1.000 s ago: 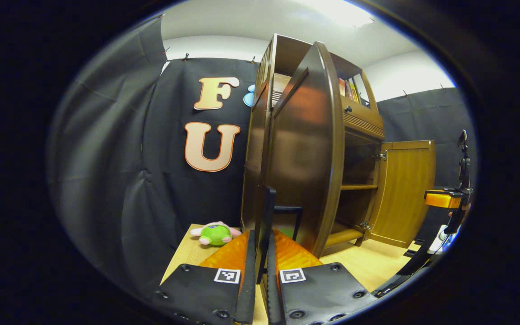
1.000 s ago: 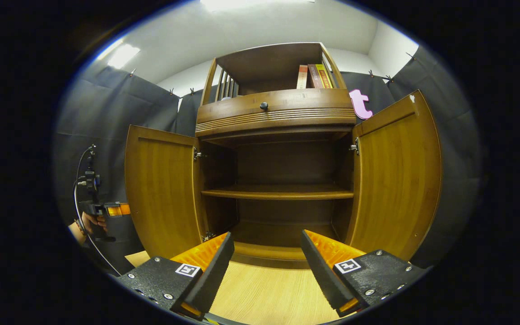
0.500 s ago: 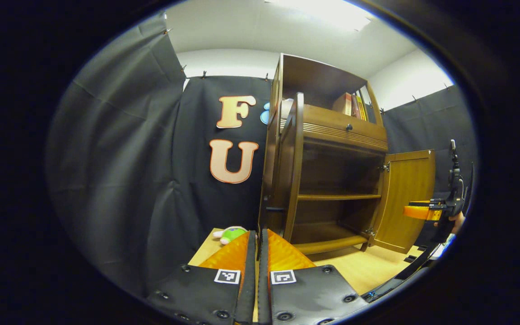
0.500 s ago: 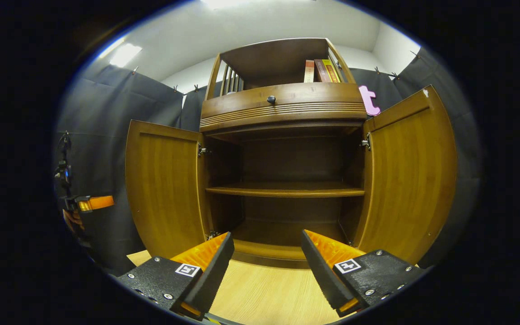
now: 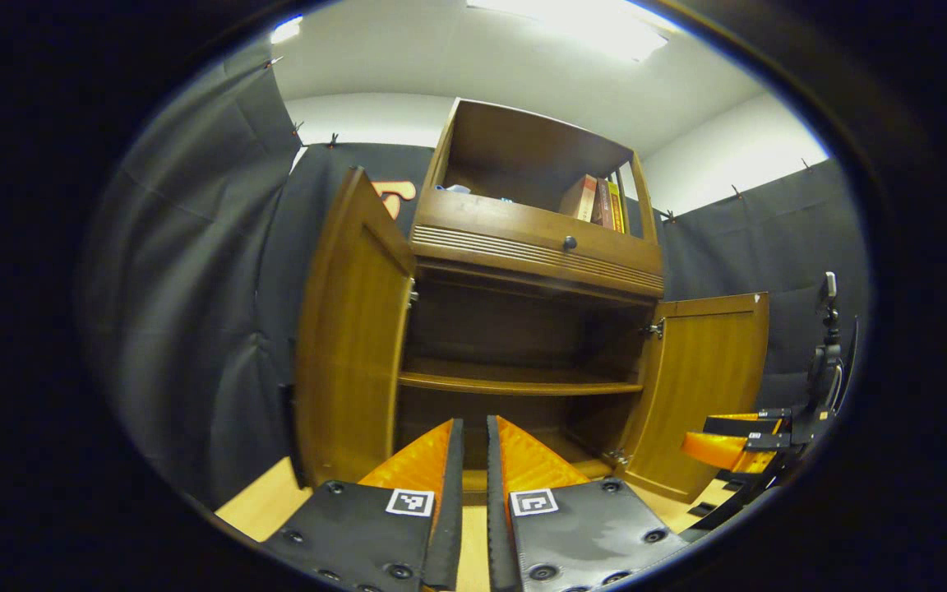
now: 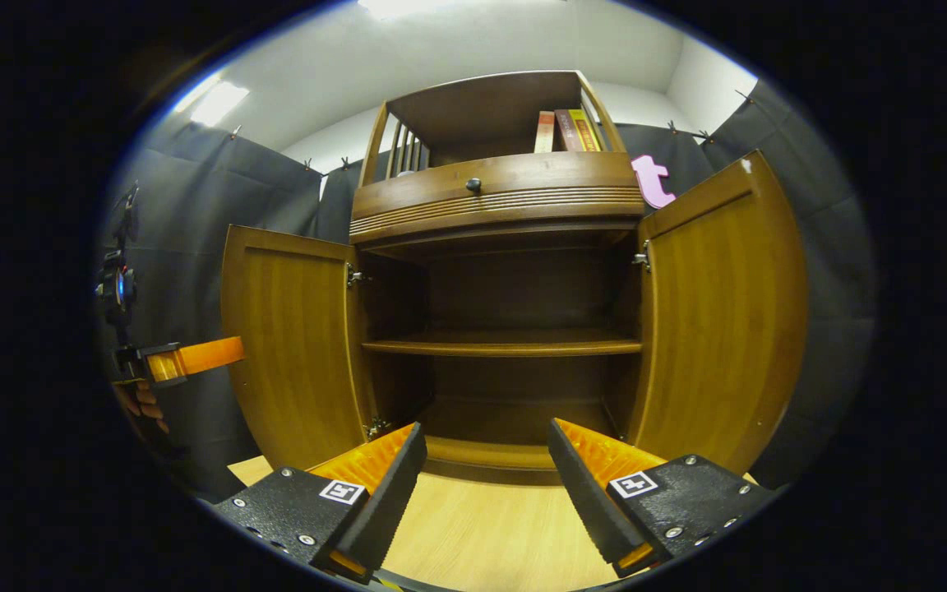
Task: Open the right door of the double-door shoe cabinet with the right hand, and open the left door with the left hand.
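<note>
On top shelf (image 6: pixel 482 131): books (image 6: pixel 560 131). Cabinet (image 6: pixel 515 329) bare, doors wide; left tool (image 5: pixel 473 460) together, right tool (image 6: pixel 486 460) apart.

Cabinet (image 6: pixel 506 205): stands on the floor (image 6: pixel 482 534), against the cloth wall.
Left door (image 6: pixel 288 345): swung out to the left of the opening.
Right door (image 6: pixel 720 312): swung out to the right.
Shelf (image 6: pixel 502 347): inside, between the doors (spans the opening).
Drawer knob (image 6: pixel 473 185): above the opening.
Books (image 6: pixel 564 131): upright in the top compartment, right side.
</note>
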A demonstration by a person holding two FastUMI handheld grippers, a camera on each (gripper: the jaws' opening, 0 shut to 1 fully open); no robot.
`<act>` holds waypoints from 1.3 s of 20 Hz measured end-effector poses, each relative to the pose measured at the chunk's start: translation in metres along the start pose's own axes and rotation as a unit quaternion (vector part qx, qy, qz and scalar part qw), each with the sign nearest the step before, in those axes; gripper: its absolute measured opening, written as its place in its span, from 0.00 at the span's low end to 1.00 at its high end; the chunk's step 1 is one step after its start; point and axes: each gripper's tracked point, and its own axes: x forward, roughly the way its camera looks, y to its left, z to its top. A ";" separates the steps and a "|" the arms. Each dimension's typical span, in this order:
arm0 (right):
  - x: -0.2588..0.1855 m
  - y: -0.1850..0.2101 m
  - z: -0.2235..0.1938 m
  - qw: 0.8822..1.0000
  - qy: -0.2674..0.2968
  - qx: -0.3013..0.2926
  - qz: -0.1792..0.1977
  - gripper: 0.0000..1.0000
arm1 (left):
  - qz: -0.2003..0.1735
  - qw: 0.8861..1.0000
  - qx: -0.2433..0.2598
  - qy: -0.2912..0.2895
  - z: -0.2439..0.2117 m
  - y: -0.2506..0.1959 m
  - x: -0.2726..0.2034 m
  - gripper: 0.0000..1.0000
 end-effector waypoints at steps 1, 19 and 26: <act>-0.006 -0.006 -0.001 1.000 -0.001 -0.001 -0.007 0.93 | 0.005 1.000 0.007 -0.003 -0.002 -0.009 0.006 0.24; -0.019 -0.047 -0.001 1.000 0.010 -0.001 -0.011 0.93 | 0.084 0.994 0.063 -0.014 -0.024 -0.019 0.014 0.95; -0.016 -0.040 0.000 1.000 0.009 0.000 0.001 0.93 | 0.069 0.994 0.083 -0.032 -0.020 -0.040 0.011 0.95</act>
